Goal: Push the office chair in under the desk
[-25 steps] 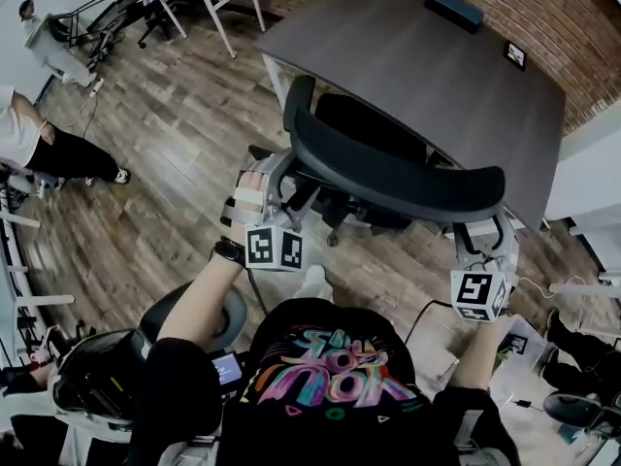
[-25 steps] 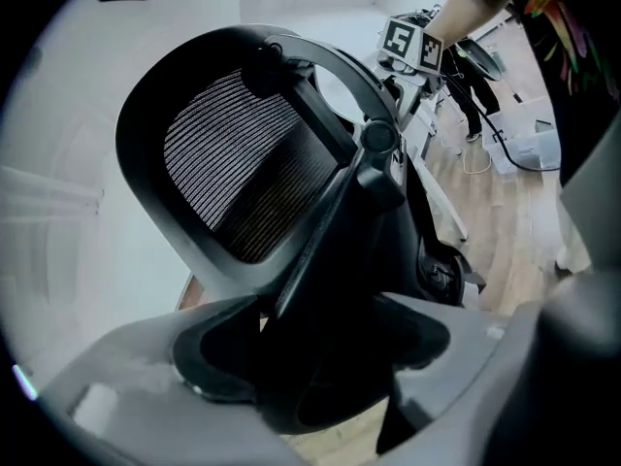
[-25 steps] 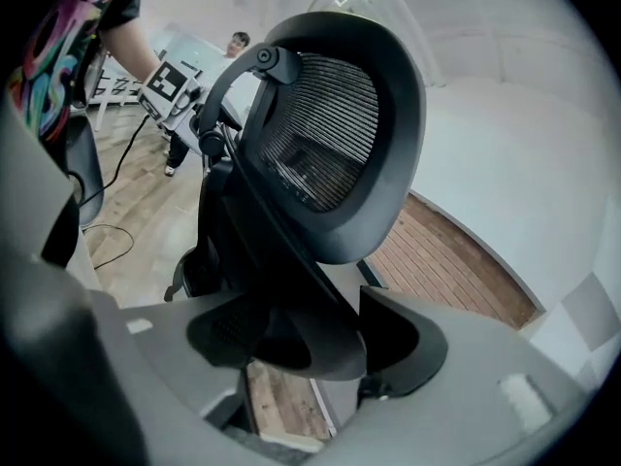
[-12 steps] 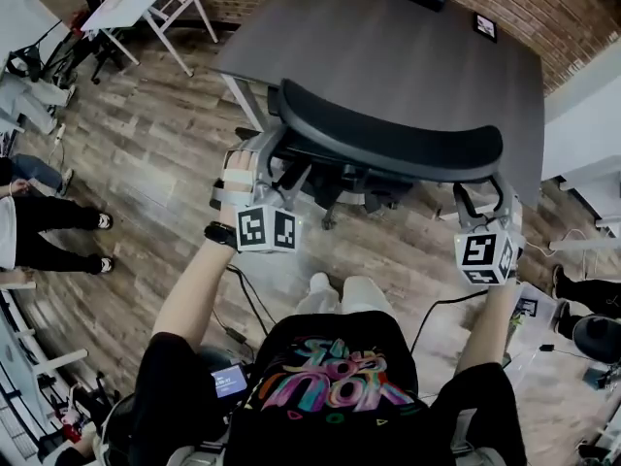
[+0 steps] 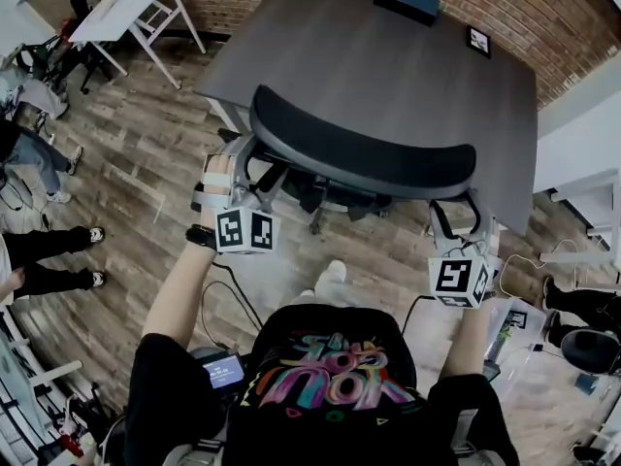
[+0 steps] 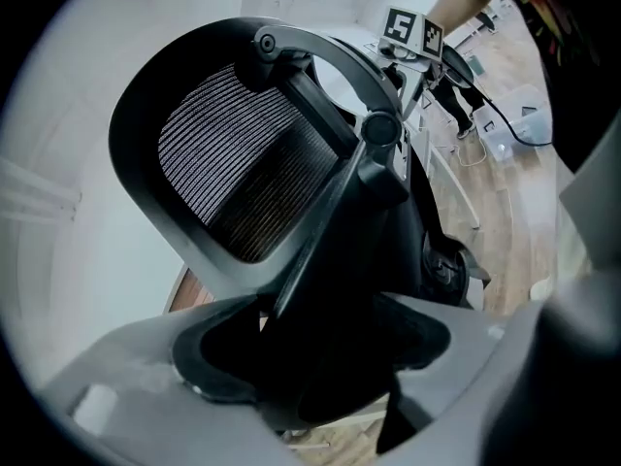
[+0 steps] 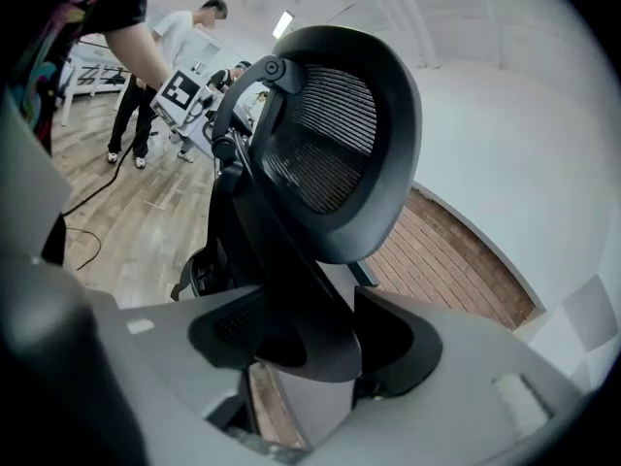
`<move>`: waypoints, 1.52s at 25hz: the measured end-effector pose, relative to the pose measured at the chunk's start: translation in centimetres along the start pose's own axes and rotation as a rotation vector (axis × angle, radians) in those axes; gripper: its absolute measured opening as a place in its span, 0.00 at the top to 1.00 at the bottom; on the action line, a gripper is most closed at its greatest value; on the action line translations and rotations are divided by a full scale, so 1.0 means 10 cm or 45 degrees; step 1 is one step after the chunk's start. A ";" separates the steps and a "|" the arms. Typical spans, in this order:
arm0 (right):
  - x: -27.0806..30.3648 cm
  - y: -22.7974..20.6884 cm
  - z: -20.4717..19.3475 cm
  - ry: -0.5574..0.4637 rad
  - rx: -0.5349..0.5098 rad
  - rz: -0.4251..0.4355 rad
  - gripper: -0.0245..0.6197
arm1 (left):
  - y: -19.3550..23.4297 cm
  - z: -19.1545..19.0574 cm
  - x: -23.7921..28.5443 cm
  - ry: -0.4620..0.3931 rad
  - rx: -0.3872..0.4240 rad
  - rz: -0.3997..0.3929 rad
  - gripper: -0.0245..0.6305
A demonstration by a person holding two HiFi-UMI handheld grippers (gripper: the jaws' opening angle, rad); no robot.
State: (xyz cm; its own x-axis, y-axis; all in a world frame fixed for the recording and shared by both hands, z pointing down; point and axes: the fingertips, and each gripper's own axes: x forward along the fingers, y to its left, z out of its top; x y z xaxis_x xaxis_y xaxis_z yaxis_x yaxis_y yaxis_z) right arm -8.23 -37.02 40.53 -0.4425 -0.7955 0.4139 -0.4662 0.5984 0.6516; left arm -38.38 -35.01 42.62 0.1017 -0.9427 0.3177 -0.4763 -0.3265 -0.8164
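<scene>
The left gripper (image 6: 320,352) has its jaws clamped on the dark frame at the left side of the office chair (image 5: 361,159), behind its backrest. The right gripper (image 7: 315,338) stands wide, with the backrest's right rim pressed between its pads. The chair faces the near edge of the desk (image 5: 388,66), its backrest upright along that edge and its seat mostly hidden under the top, above the wooden floor (image 5: 146,202).
</scene>
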 end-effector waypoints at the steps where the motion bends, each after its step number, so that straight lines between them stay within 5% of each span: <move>1: 0.00 0.01 0.03 -0.006 0.004 0.001 0.55 | 0.03 -0.03 0.03 -0.002 0.002 0.000 0.42; 17: 0.20 0.27 0.51 0.066 0.111 -0.081 0.57 | 0.52 -0.51 0.51 -0.100 0.056 -0.081 0.42; 24: 0.31 0.18 0.43 0.192 0.146 -0.167 0.53 | 0.52 -0.42 0.55 -0.214 0.064 -0.135 0.43; 38: 0.34 0.18 0.41 0.266 0.125 -0.281 0.52 | 0.50 -0.44 0.52 -0.278 0.104 -0.206 0.43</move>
State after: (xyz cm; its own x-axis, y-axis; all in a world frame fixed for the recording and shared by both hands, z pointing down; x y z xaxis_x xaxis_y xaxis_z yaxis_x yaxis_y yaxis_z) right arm -13.70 -38.23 40.55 -0.1601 -0.9033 0.3979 -0.6098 0.4075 0.6797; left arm -44.04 -41.21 42.32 0.3607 -0.8674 0.3428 -0.3673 -0.4699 -0.8027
